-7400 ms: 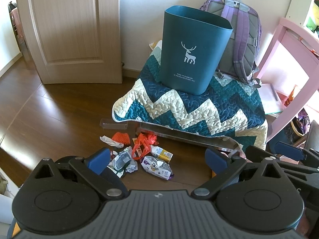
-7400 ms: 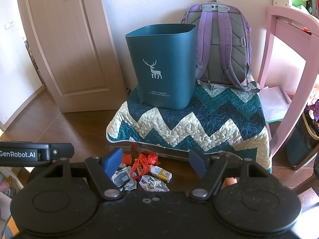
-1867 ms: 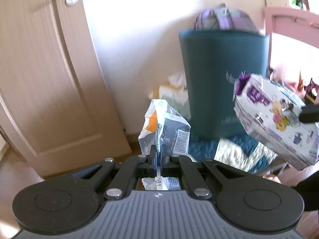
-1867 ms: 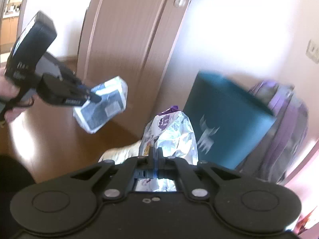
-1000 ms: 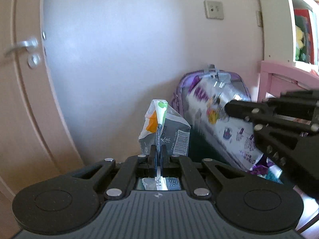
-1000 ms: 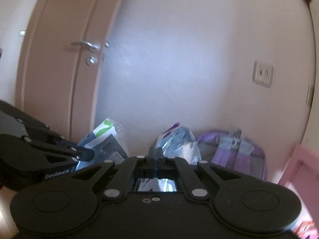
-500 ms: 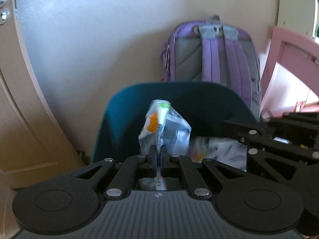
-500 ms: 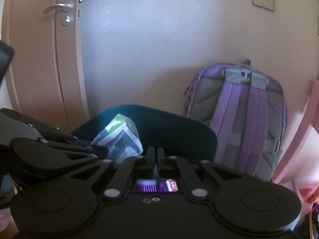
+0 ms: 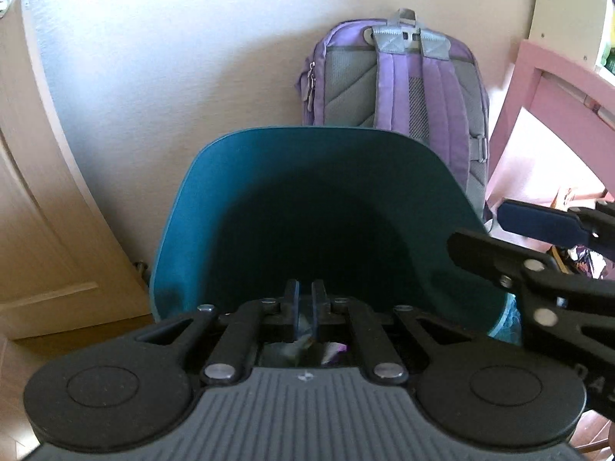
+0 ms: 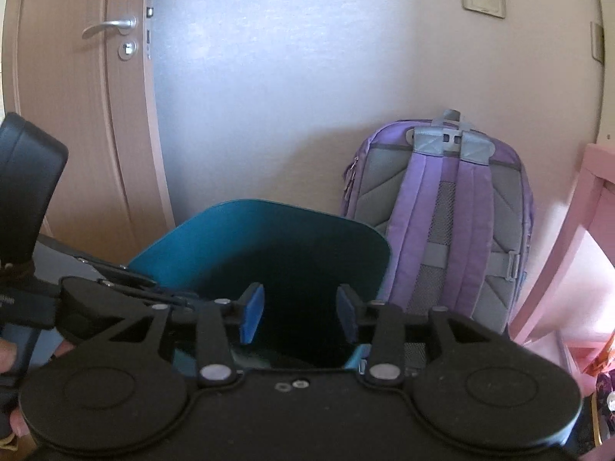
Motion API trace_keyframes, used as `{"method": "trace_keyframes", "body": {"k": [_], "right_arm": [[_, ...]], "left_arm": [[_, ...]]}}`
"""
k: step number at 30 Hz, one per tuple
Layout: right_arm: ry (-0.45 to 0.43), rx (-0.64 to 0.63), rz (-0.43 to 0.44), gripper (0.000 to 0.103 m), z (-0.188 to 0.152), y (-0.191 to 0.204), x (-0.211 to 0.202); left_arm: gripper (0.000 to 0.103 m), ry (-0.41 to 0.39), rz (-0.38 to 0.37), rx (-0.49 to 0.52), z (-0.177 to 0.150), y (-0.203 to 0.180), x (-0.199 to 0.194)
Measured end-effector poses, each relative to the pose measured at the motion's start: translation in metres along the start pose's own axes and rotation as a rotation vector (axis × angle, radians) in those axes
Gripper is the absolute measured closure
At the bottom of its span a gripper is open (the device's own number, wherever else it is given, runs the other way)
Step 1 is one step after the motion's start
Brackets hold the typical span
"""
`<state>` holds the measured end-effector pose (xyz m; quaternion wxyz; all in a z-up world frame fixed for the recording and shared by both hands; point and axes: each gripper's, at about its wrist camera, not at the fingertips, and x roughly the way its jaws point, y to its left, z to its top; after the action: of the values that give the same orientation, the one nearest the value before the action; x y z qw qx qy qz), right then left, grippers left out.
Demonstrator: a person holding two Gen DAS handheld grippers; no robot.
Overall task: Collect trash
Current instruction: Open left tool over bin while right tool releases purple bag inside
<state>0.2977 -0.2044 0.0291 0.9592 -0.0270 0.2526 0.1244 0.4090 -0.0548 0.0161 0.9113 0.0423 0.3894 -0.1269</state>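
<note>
The teal bin [image 9: 269,192] stands right under both grippers, its dark inside facing up. My left gripper [image 9: 304,299] hangs over the bin's near rim, its fingers a narrow gap apart with nothing held. Below it, inside the bin, bits of a grey wrapper [image 9: 301,340] and a purple-printed wrapper [image 9: 335,347] show. My right gripper [image 10: 300,315] is open and empty over the bin [image 10: 292,230]. In the left wrist view it reaches in from the right, with its blue pad [image 9: 538,223] showing. The left gripper's arm [image 10: 115,292] sits at the bin's left rim.
A purple and grey backpack [image 9: 396,77] [image 10: 442,211] leans on the wall behind the bin. A wooden door [image 10: 77,115] is at the left and pink furniture [image 9: 538,96] at the right. A person's hand [image 10: 7,353] holds the left gripper's handle.
Both grippers carried wrappers from the floor up over the bin. Half a second ago the left still held the grey wrapper; now both have let go and the wrappers lie inside.
</note>
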Motion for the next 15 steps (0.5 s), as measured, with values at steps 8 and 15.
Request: {"method": "trace_keyframes", "body": {"k": [8, 15], "right_arm": [[-0.016, -0.006, 0.005, 0.057, -0.001, 0.014, -0.049], [-0.016, -0.044, 0.016, 0.056, -0.008, 0.039, -0.088]], "left_arm": [[0.097, -0.056, -0.028, 0.017, -0.017, -0.006, -0.053], [0.097, -0.094, -0.013, 0.042, -0.049, -0.001, -0.103]]}}
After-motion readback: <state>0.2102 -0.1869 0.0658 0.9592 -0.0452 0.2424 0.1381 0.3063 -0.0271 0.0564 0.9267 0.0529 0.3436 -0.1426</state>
